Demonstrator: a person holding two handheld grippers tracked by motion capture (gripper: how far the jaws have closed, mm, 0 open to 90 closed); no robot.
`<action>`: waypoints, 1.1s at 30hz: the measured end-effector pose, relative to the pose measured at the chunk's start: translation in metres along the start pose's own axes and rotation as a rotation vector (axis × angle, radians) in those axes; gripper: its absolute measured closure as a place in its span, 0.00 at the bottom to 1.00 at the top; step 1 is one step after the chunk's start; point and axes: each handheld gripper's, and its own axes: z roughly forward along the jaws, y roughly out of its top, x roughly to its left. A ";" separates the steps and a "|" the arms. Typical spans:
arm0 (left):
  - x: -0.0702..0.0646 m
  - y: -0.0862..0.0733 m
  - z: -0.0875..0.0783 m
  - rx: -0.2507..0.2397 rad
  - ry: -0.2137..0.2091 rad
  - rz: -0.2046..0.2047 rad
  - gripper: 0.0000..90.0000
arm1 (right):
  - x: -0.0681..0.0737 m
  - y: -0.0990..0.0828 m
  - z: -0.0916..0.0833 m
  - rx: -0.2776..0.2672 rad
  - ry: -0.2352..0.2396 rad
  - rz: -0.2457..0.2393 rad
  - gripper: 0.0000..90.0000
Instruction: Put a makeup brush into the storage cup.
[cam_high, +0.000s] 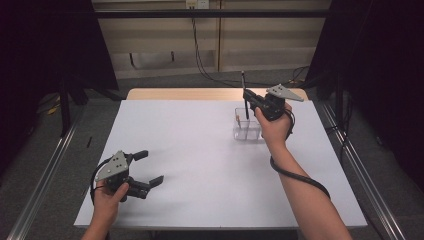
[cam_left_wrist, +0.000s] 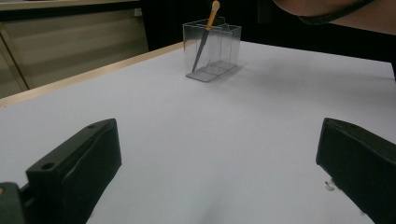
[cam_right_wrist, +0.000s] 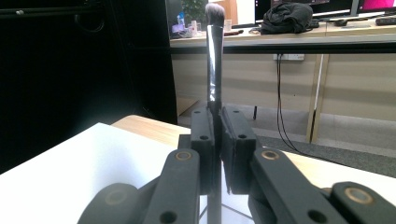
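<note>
Left tool (cam_high: 150, 167) low on white table (cam_high: 200, 165), jaws spread, idle. Right tool (cam_high: 248, 97) pinching dark slim makeup brush (cam_right_wrist: 215, 56), bristles up, directly above clear plastic compartment box (cam_high: 247, 129); likely lining up insertion beside orange-tipped brush (cam_left_wrist: 207, 32).

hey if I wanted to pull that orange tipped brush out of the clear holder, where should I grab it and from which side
Grip the brush by its orange upper end, which sticks out above the holder rim. Come from above: the clear walls enclose the lower handle, and it leans, so match the tilt.
</note>
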 end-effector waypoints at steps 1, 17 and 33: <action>0.000 0.000 0.000 0.001 0.000 0.000 0.00 | 0.000 0.000 0.000 0.002 0.000 0.001 0.94; 0.001 -0.001 0.000 0.001 0.004 0.001 0.00 | -0.004 -0.005 0.003 -0.003 -0.015 0.016 0.94; 0.001 0.000 -0.002 0.000 0.009 0.005 0.00 | -0.001 -0.011 0.005 0.010 -0.009 0.012 0.94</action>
